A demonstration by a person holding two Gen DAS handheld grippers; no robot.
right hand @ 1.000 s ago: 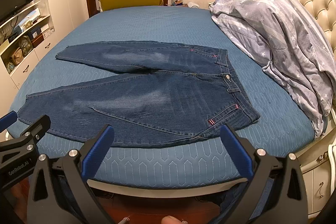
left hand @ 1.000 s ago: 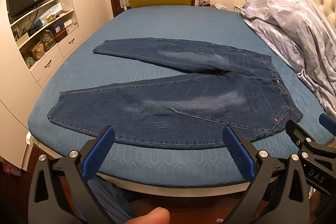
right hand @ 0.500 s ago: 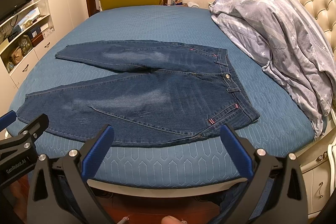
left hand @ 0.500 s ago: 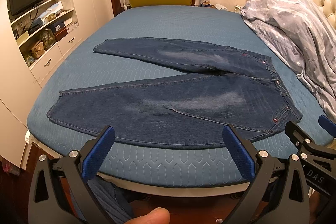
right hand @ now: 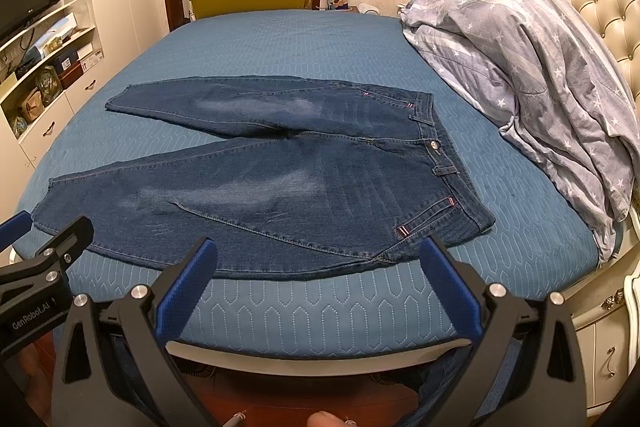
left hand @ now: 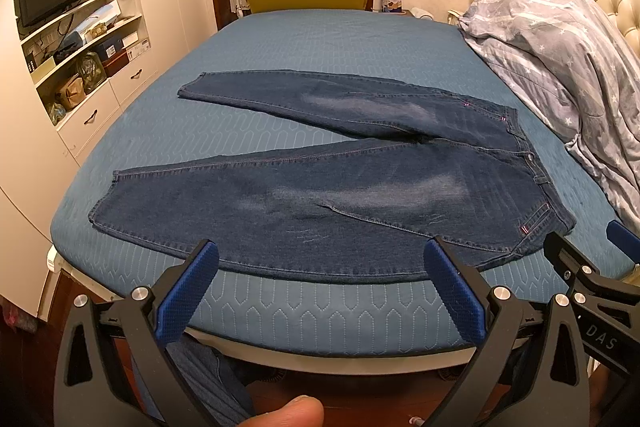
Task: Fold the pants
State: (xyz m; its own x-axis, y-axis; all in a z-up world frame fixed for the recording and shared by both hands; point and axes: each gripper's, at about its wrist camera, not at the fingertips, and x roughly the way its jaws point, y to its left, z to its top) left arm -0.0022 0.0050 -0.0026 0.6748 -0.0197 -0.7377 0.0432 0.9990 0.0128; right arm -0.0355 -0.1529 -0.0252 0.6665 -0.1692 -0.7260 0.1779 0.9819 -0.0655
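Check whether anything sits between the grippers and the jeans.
Nothing visible does. Both the left gripper and right gripper hang open over the bed edge, only bare blue cover before the jeans.

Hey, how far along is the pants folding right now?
Done: the jeans lie spread flat on the bed, legs splayed apart. In hand: nothing; the left gripper and right gripper hover open at the near edge, touching no fabric. Left: every fold, probably starting with laying one leg over the other.

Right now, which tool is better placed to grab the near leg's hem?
Left, probably. The left tool sits open nearer the jeans hem end; the right tool, also open, faces the waistband.
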